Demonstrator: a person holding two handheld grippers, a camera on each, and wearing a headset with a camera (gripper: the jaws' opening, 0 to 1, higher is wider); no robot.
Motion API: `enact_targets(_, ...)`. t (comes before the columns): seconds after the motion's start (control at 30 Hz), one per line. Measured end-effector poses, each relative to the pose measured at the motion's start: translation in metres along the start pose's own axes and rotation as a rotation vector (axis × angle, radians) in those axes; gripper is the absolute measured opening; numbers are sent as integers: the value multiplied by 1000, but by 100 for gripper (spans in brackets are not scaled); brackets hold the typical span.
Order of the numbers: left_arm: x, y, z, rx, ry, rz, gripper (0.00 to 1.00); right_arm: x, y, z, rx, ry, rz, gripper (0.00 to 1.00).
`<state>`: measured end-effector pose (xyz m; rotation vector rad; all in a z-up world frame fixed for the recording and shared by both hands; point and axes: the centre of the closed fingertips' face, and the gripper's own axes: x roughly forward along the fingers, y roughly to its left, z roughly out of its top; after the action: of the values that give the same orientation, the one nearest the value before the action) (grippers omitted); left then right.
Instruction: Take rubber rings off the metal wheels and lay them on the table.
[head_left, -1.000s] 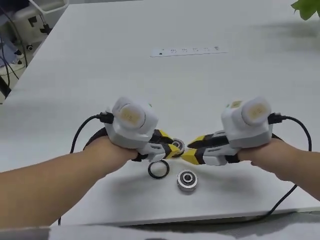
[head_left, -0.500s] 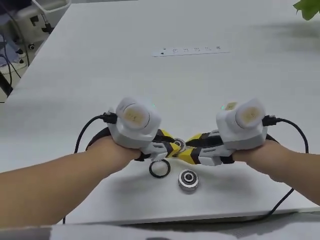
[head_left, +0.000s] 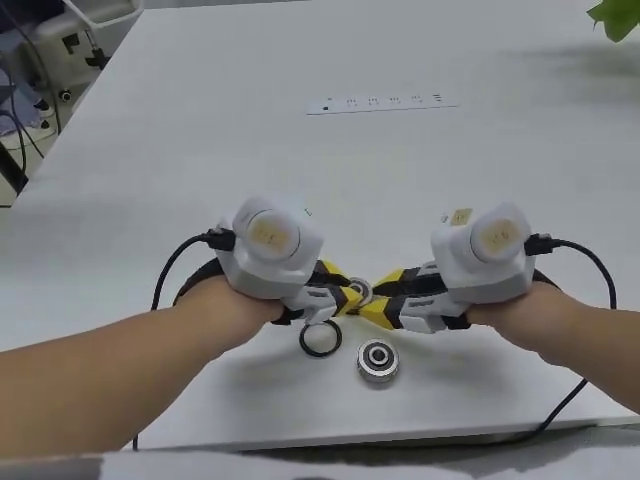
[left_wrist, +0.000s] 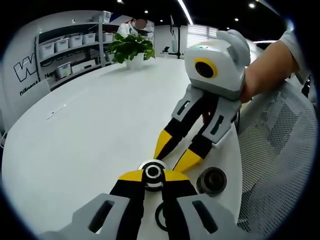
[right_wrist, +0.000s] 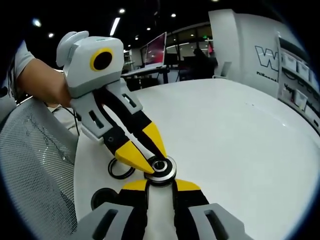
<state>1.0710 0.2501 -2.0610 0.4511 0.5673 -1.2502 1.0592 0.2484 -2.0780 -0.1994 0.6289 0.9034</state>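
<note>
Both grippers meet at one small metal wheel (head_left: 357, 292) held above the table (head_left: 300, 150); it shows a silver rim and dark face, with no rubber ring on it. My left gripper (left_wrist: 153, 176) is shut on this wheel (left_wrist: 152, 172). My right gripper (right_wrist: 162, 186) comes from the opposite side, its yellow tips pinching the near rim of the wheel (right_wrist: 163, 169). A loose black rubber ring (head_left: 320, 338) lies flat on the table just below the jaws. Beside it stands a second wheel (head_left: 377, 361) wearing a black rubber ring.
A white power strip (head_left: 382, 102) lies farther back on the table. Black cables (head_left: 175, 262) trail from both grippers towards the front edge. A green plant (head_left: 615, 15) stands at the far right corner, and equipment (head_left: 50, 40) sits off the table's left side.
My right gripper has moved left, so its tips now reach the wheel held by my left gripper. The ring and second wheel on the table have not moved.
</note>
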Motion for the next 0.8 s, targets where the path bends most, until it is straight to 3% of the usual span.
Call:
enact_targets(0.4, 0, 0, 0, -7, -13, 6, 7, -2, -1, -1, 6, 4, -2, 9)
enact_targets(0.63, 0, 0, 0, -12, -12, 10, 7, -3, -4, -3, 62, 1, -9, 1)
enact_targets(0.8, 0, 0, -1, -8, -8, 3, 7, -4, -5, -3, 126, -2, -10, 0)
